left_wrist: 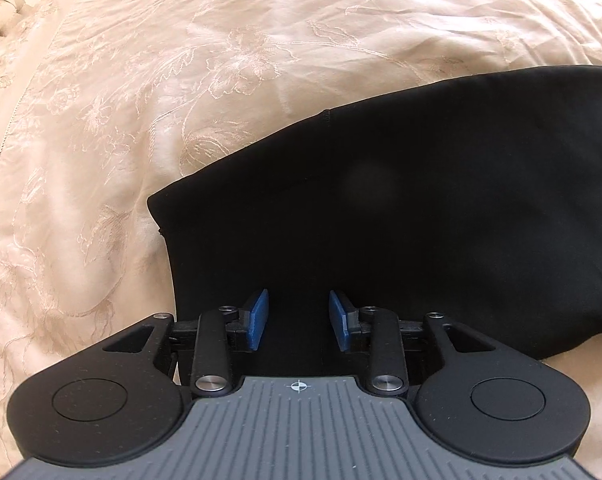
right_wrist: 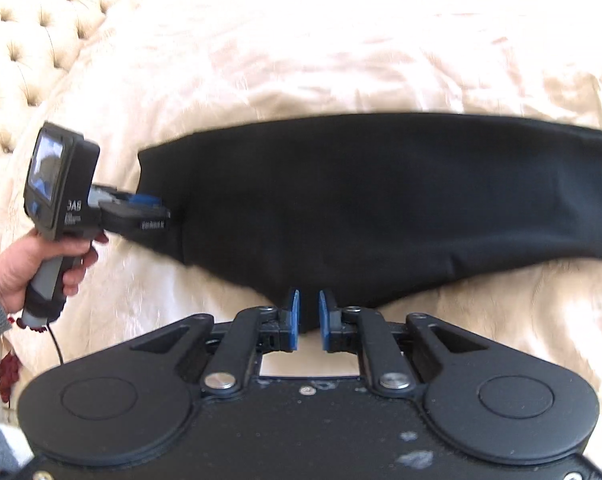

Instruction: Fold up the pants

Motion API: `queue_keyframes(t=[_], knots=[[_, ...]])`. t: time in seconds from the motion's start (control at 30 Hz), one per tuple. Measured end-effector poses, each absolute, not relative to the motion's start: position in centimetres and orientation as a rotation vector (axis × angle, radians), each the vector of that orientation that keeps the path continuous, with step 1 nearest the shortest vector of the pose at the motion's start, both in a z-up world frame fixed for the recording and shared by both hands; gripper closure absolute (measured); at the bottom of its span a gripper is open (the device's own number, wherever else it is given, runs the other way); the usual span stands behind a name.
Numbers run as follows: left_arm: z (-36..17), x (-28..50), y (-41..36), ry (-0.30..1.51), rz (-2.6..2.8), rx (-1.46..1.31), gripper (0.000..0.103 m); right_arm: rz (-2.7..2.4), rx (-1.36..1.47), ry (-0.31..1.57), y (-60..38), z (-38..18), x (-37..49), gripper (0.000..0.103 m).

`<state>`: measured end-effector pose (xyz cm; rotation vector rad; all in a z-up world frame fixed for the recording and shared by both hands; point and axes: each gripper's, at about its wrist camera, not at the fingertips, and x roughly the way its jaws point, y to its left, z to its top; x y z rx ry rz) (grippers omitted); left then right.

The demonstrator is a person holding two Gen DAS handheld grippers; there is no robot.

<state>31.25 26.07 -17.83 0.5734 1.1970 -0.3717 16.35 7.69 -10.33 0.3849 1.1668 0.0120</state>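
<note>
Cream bedspread [right_wrist: 341,60] covered everything, with black pants [right_wrist: 381,200] lying flat across it. At their left end the left gripper [left_wrist: 299,318] hung with fingers spread, empty. At the near edge the right gripper [right_wrist: 309,316] stood slightly parted, pinching nothing.

A bed is carrying everything here, dressed in a cream bedspread [left_wrist: 149,92] with a pale stitched flower pattern, creasing in soft folds. A tufted, buttoned headboard [right_wrist: 25,28] is showing at the upper left of the right wrist view, meeting the spread's edge. Black pants [right_wrist: 381,200] are lying flat and folded lengthwise straight on the spread, stretching across it and running off to the right. One squared-off end [left_wrist: 169,216] is lying toward the left.
</note>
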Motion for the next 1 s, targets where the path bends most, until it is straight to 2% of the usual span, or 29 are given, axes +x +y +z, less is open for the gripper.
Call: queue_keyframes(t=[0.1,0.2,0.3,0.47,0.63,0.83,1.0], knots=[[-17.6,31.8,26.0,1.198,-0.376,0.567,0.069,0.008,0.375,1.203,8.1,-12.4,17.5,0.093],[-17.3,31.6,26.1,1.195,-0.372,0.566,0.069,0.008,0.361,1.336,8.9,-16.2,18.1,0.096],[-16.1,31.3,26.1,1.190,-0.336,0.555,0.069,-0.006,0.359,1.360,9.2,-17.6,17.2,0.097],[-13.1,29.5,25.3,1.171,-0.374,0.448,0.069,-0.045,0.417,1.297,7.5,-15.6,15.7,0.096],[-11.2,26.2,21.4,1.138,-0.519,0.414,0.069,-0.116,0.449,1.215,5.7,-13.1,13.4,0.095],[-12.6,22.4,15.1,1.112,-0.696,0.498,0.069,-0.231,0.465,1.118,3.4,-11.6,12.8,0.092],[-16.0,21.3,12.4,1.113,-0.746,0.669,0.068,-0.272,0.444,1.101,1.3,-11.8,14.0,0.092]])
